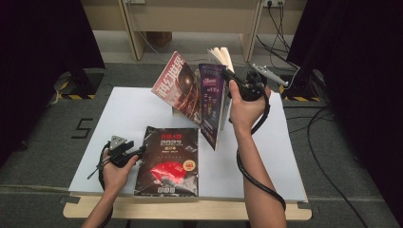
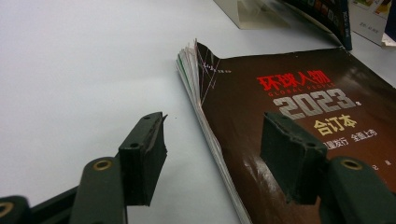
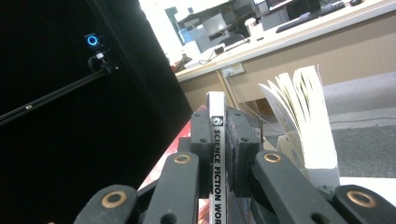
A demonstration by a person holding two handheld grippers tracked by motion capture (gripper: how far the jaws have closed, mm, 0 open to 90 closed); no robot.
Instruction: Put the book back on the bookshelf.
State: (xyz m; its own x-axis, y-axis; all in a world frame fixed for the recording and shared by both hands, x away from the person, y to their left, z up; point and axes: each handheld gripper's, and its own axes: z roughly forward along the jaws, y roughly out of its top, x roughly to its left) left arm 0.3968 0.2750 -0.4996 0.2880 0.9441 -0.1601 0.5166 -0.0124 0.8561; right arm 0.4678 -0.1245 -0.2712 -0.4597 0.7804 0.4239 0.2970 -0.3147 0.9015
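A dark magazine (image 1: 168,161) (image 2: 299,88) with "2023" on its cover lies flat near the front of the white table (image 1: 119,123). My left gripper (image 1: 138,153) (image 2: 217,140) stands open at its left edge, one jaw over the bare table and the other over the cover. My right gripper (image 1: 227,73) (image 3: 218,126) is shut on the spine of a purple-covered science fiction magazine (image 1: 212,104) (image 3: 216,154), which hangs upright above the table's far middle. A red magazine (image 1: 176,85) leans just left of it.
A book with fanned pages (image 1: 222,56) (image 3: 303,116) stands behind the held magazine. A white stand (image 1: 178,113) (image 2: 252,14) sits under the red magazine. Cables (image 1: 328,166) run over the floor at right; black curtains flank both sides.
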